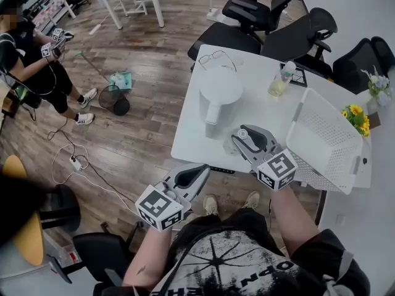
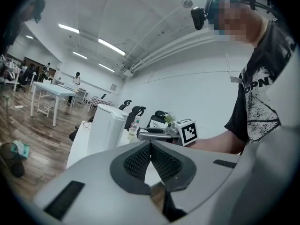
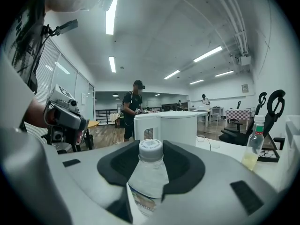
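My right gripper is shut on a clear plastic bottle with a white cap, held over the near edge of the white table; the bottle shows between its jaws in the head view. Just beyond it stands a white bin-like container. My left gripper hangs off the table's near left corner, above the wooden floor, jaws shut on nothing. The right gripper with its marker cube shows in the left gripper view.
A white perforated basket sits at the table's right. A second bottle with yellowish liquid, glasses and yellow flowers lie farther back. Black office chairs ring the far side. A person stands at left near a bin.
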A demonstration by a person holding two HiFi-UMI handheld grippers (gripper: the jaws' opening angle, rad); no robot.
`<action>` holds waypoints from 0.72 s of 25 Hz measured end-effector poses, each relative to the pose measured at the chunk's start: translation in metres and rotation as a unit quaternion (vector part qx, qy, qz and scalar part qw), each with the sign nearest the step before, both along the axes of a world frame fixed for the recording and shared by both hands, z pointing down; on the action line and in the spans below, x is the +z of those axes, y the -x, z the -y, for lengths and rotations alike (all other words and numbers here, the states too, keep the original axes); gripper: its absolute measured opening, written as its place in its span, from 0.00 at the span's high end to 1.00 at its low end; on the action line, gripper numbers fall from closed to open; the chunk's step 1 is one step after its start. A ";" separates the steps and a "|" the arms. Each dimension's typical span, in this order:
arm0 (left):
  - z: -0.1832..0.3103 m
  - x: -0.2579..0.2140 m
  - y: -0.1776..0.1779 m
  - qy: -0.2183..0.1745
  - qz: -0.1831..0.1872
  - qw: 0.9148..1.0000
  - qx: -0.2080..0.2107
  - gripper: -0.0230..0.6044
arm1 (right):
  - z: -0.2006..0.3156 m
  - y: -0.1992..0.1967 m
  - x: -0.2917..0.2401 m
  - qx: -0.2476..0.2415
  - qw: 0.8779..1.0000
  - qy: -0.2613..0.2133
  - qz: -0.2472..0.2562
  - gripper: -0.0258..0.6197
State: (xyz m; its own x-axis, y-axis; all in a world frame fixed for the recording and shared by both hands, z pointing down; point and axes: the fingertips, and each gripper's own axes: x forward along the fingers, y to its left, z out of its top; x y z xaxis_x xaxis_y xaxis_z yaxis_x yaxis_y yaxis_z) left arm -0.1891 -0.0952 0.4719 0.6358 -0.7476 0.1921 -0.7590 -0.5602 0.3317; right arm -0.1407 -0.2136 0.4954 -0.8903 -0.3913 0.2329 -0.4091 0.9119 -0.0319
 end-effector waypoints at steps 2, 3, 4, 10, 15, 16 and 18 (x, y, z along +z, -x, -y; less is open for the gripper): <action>0.001 -0.001 -0.001 -0.005 0.014 1.000 0.003 0.95 | 0.000 0.000 0.001 0.002 1.000 -0.001 -0.003 0.71; 0.001 -0.002 -0.002 -0.008 0.021 1.000 0.005 0.95 | 0.000 0.001 0.001 0.003 1.000 -0.002 -0.006 0.71; 0.001 -0.002 -0.002 -0.010 0.025 1.000 0.006 0.95 | 0.000 0.001 0.001 0.004 1.000 -0.002 -0.008 0.71; 0.003 -0.006 -0.004 -0.020 0.029 0.999 0.009 0.95 | 0.000 0.000 -0.001 0.003 1.000 -0.003 -0.018 0.67; 0.007 -0.020 -0.002 -0.040 0.032 0.999 0.005 0.95 | -0.002 -0.006 -0.020 0.009 1.000 -0.009 -0.003 0.66; 0.008 -0.023 -0.002 -0.045 0.033 0.998 0.005 0.95 | -0.003 -0.008 -0.025 0.011 1.000 -0.012 0.000 0.66; 0.011 -0.028 -0.003 -0.054 0.036 0.998 0.007 0.95 | -0.005 -0.013 -0.034 0.016 1.000 -0.021 0.003 0.66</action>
State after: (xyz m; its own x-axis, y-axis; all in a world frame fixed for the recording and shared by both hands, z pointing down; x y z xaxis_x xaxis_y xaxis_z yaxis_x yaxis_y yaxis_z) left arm -0.1862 -0.1057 0.4441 0.6342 -0.7569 0.1578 -0.7702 -0.6010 0.2135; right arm -0.1282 -0.2089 0.4616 -0.8784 -0.4291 0.2103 -0.4381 0.8989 0.0042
